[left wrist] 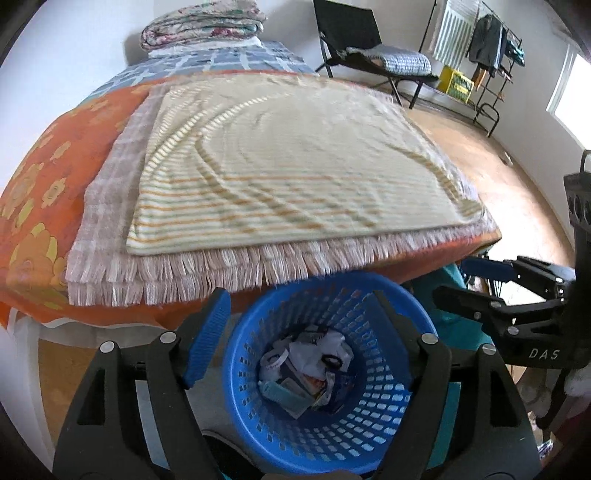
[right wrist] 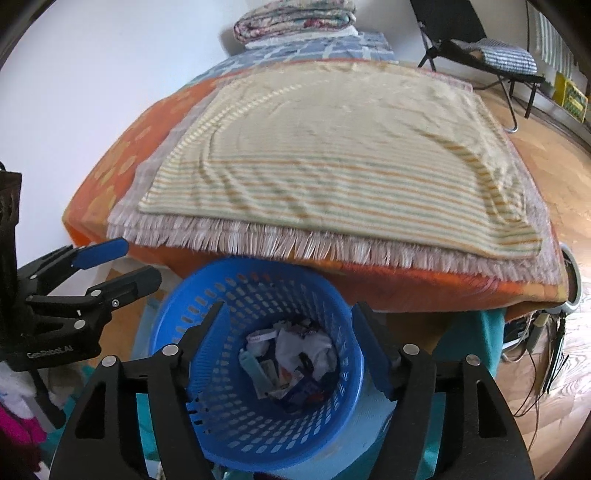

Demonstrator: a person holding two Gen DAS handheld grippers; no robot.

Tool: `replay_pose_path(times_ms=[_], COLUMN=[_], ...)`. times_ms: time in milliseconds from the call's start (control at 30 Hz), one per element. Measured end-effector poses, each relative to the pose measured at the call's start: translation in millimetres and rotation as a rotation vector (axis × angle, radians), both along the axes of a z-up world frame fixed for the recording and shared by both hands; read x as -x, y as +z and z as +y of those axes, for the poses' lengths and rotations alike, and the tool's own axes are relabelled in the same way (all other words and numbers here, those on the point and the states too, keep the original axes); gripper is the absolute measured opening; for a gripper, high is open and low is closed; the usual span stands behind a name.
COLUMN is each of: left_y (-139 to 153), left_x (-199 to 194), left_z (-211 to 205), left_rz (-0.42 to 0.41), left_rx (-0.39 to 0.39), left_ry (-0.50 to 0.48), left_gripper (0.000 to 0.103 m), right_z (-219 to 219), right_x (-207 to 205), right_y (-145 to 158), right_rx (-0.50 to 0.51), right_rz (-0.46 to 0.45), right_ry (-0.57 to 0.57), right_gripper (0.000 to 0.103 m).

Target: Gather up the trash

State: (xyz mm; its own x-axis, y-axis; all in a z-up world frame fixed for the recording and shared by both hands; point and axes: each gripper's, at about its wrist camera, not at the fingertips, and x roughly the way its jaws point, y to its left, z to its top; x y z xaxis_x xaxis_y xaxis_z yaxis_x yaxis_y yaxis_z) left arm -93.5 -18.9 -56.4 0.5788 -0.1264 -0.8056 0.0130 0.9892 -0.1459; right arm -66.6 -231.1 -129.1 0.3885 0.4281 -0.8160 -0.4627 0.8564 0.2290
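Observation:
A blue perforated plastic basket [left wrist: 384, 428] stands on the floor at the foot of the bed and holds crumpled paper and wrapper trash [left wrist: 306, 365]. My left gripper [left wrist: 295, 332] is open and empty, hovering above the basket's mouth. The right gripper [left wrist: 476, 286] shows at the right of the left wrist view, open. In the right wrist view the basket [right wrist: 229, 424] with its trash [right wrist: 291, 362] lies below my open, empty right gripper [right wrist: 288, 343]. The left gripper [right wrist: 118, 266] shows at the left there, open.
A bed [left wrist: 44, 192] with an orange flowered sheet, a fringed blanket [left wrist: 221, 273] and a striped towel [left wrist: 288, 166] fills the view behind the basket. Folded quilts [left wrist: 203, 26] lie at its head. A black chair [left wrist: 369, 48] and drying rack [left wrist: 491, 55] stand far right. Cables [right wrist: 546, 354] lie on the wooden floor.

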Motion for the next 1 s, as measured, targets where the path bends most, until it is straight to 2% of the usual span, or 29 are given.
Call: replay_pose_path(times_ms=[133, 233, 500, 833, 967, 1000], left_y=[14, 27, 55, 71, 77, 79], left_x=[-2, -3, -5, -10, -8, -7], left_z=[3, 5, 3, 4, 4, 4], left_rz=[-0.040, -0.078, -0.173, -0.210, -0.249, -0.264], left_rx=[0.019, 0.030, 0.016, 0.011, 0.008, 0.003], left_ry=[0.023, 0.041, 0.057, 0.101, 0.112, 0.114], left_gripper=[0.080, 0.084, 0.086, 0.088, 0.101, 0.101], right_z=[-1, -1, -3, -12, -14, -14], right_x=[-2, -4, -12, -20, -21, -22], right_y=[7, 14, 32, 52, 57, 57], right_rx=[-0.021, -0.039, -0.083, -0.121, -0.128, -0.130], right_rz=[-0.015, -0.030, -0.069, -0.135, -0.161, -0.165], right_ry=[-0.013, -0.019, -0.046, -0.100, -0.116, -0.117], right_gripper=[0.069, 0.069, 0.069, 0.069, 0.069, 0.069])
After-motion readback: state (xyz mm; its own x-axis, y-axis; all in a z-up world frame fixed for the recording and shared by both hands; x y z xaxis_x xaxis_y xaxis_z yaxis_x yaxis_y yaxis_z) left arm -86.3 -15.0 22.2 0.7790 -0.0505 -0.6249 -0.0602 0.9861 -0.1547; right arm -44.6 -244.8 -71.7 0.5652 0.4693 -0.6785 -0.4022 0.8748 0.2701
